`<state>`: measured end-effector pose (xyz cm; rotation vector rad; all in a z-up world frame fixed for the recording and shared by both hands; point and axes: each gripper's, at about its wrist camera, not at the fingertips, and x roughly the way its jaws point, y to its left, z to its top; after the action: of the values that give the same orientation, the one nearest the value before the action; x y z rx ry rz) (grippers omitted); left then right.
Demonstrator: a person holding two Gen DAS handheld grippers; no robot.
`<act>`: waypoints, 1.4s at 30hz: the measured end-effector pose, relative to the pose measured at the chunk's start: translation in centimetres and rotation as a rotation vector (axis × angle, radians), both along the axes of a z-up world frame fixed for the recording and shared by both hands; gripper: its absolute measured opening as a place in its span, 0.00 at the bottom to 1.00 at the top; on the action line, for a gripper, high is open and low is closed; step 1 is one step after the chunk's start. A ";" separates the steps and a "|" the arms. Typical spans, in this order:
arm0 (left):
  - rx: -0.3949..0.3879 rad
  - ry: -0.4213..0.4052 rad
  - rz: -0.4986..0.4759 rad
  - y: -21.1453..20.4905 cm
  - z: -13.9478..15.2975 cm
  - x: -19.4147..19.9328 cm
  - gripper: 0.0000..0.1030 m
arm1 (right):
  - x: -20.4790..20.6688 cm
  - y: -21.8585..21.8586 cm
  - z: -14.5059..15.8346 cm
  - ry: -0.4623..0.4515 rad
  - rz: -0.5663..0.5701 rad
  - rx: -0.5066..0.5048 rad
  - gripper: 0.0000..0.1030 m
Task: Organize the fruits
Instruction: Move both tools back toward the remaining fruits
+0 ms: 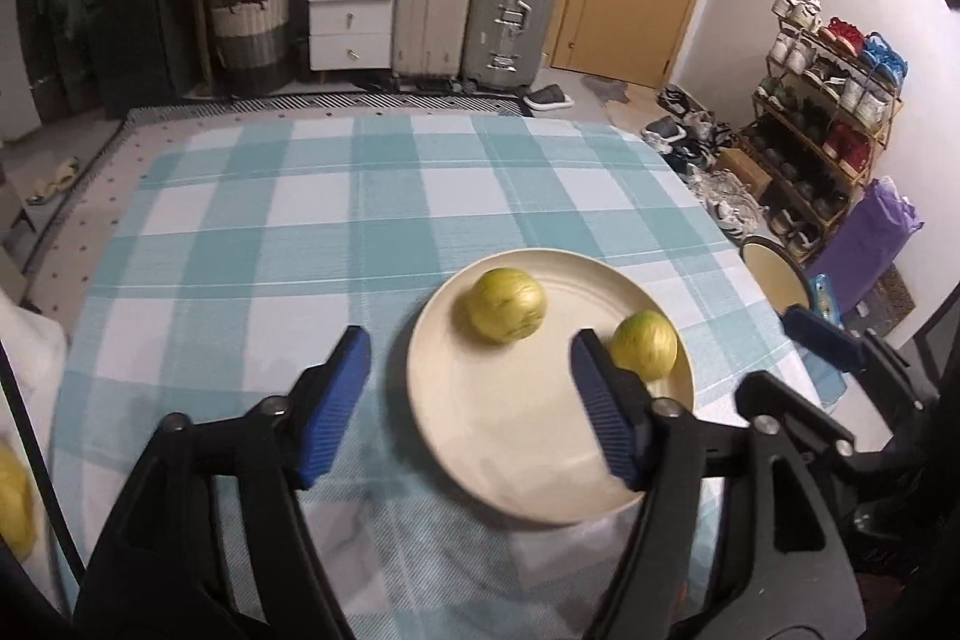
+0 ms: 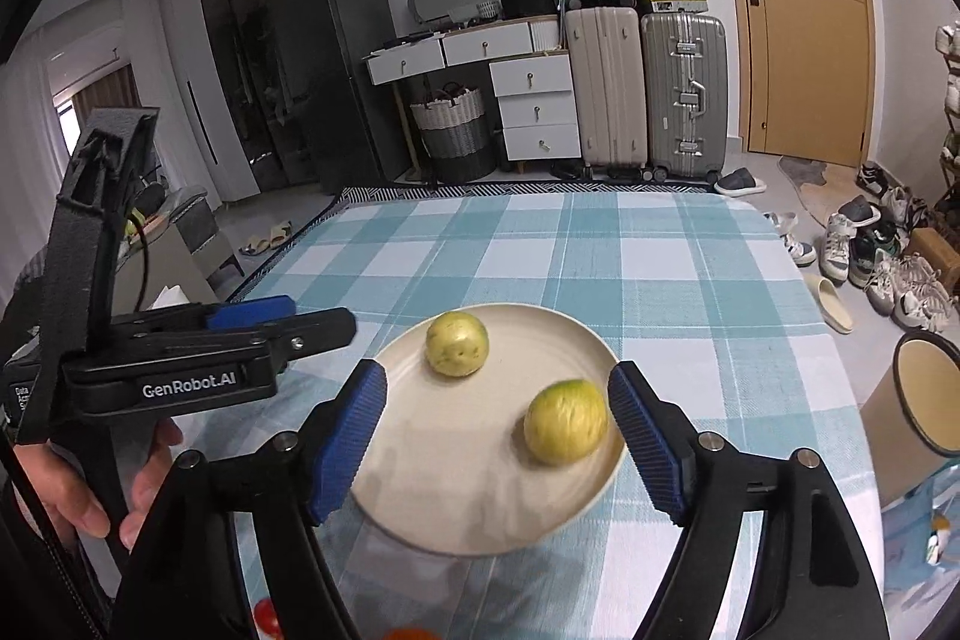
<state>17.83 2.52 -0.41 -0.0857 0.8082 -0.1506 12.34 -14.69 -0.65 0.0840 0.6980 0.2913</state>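
Yellow-green, round and smooth-skinned, two fruits (image 2: pixel 457 343) (image 2: pixel 565 421) lie apart on the cream plate (image 2: pixel 480 514) on the checked tablecloth (image 2: pixel 660 268). Both are judged light, firm and liable to roll. A hold across the widest part is advised, with pads on opposite sides. The left tongs (image 1: pixel 471 403) and right tongs (image 2: pixel 498 439) are held wide open above the plate; nothing is gripped by either.

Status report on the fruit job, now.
Left claw open, empty. Right claw open, empty. Two yellow-green fruits on cream plate. Nothing in the way.
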 end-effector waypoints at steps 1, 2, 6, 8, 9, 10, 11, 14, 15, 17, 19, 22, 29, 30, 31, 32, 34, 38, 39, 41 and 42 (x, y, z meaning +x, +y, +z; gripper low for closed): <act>0.005 -0.008 0.008 0.1 0.1 -0.5 0.78 | -0.4 -0.1 0.1 -0.004 -0.004 0.001 0.87; 0.011 -0.022 0.012 0.3 0.4 -1.4 0.78 | -0.9 -0.2 0.3 -0.009 -0.008 0.003 0.88; 0.029 -0.024 0.033 0.8 0.7 -3.9 0.78 | -2.6 -0.3 0.8 -0.013 -0.007 0.011 0.91; 0.029 -0.029 0.037 1.0 0.7 -5.1 0.80 | -3.2 -0.2 1.0 -0.014 -0.007 0.006 0.91; 0.033 -0.034 0.037 1.1 0.7 -5.6 0.80 | -3.7 -0.2 1.0 -0.012 -0.006 0.003 0.91; 0.039 -0.042 0.036 1.2 0.7 -6.3 0.81 | -4.1 -0.2 1.1 -0.011 -0.005 0.002 0.92; 0.040 -0.050 0.033 1.2 0.7 -6.9 0.81 | -4.4 -0.2 1.1 -0.010 -0.003 0.002 0.95; 0.028 -0.064 0.052 1.7 0.7 -8.8 0.88 | -5.6 -0.2 1.2 -0.020 0.001 0.008 0.97; 0.018 -0.067 0.063 2.1 0.7 -9.6 0.94 | -6.0 -0.1 1.2 -0.023 0.004 0.009 0.97; 0.004 -0.073 0.074 2.3 0.6 -10.3 0.99 | -6.6 0.0 1.3 -0.024 0.007 0.010 0.97; -0.005 -0.072 0.076 2.6 0.3 -11.4 0.99 | -7.2 0.2 1.3 -0.026 0.014 0.010 0.98; -0.017 -0.060 0.072 2.7 -0.2 -12.4 0.99 | -8.0 0.3 1.2 -0.025 0.020 0.020 0.98; -0.017 -0.008 0.048 2.0 -2.5 -14.8 0.99 | -9.2 0.3 0.3 0.008 0.027 0.027 0.99; -0.022 0.001 0.046 2.0 -2.8 -15.0 0.99 | -9.3 0.2 0.1 0.013 0.027 0.030 0.99; -0.024 0.010 0.045 1.9 -3.2 -15.1 0.99 | -9.4 0.2 -0.1 0.020 0.027 0.034 0.99; -0.025 0.018 0.044 1.9 -3.5 -15.1 0.99 | -9.5 0.2 -0.3 0.026 0.027 0.038 0.99; -0.042 0.034 0.036 2.2 -4.3 -15.1 0.99 | -9.8 0.1 -0.8 0.040 0.027 0.044 0.99; -0.055 0.062 0.032 2.4 -5.6 -15.4 0.99 | -10.0 0.3 -1.4 0.058 0.029 0.048 0.99; -0.059 0.071 0.029 2.4 -5.9 -15.4 0.99 | -10.0 0.4 -1.5 0.062 0.031 0.051 0.99; -0.074 0.095 0.020 2.5 -6.6 -15.4 0.99 | -10.0 0.6 -1.7 0.069 0.037 0.054 0.99; -0.079 0.106 0.019 2.6 -6.9 -15.4 0.99 | -10.0 0.8 -1.9 0.072 0.040 0.051 0.99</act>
<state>2.41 5.08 -7.35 -0.1775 0.9065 -0.1608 2.29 -13.88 -2.51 0.1296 0.7639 0.3463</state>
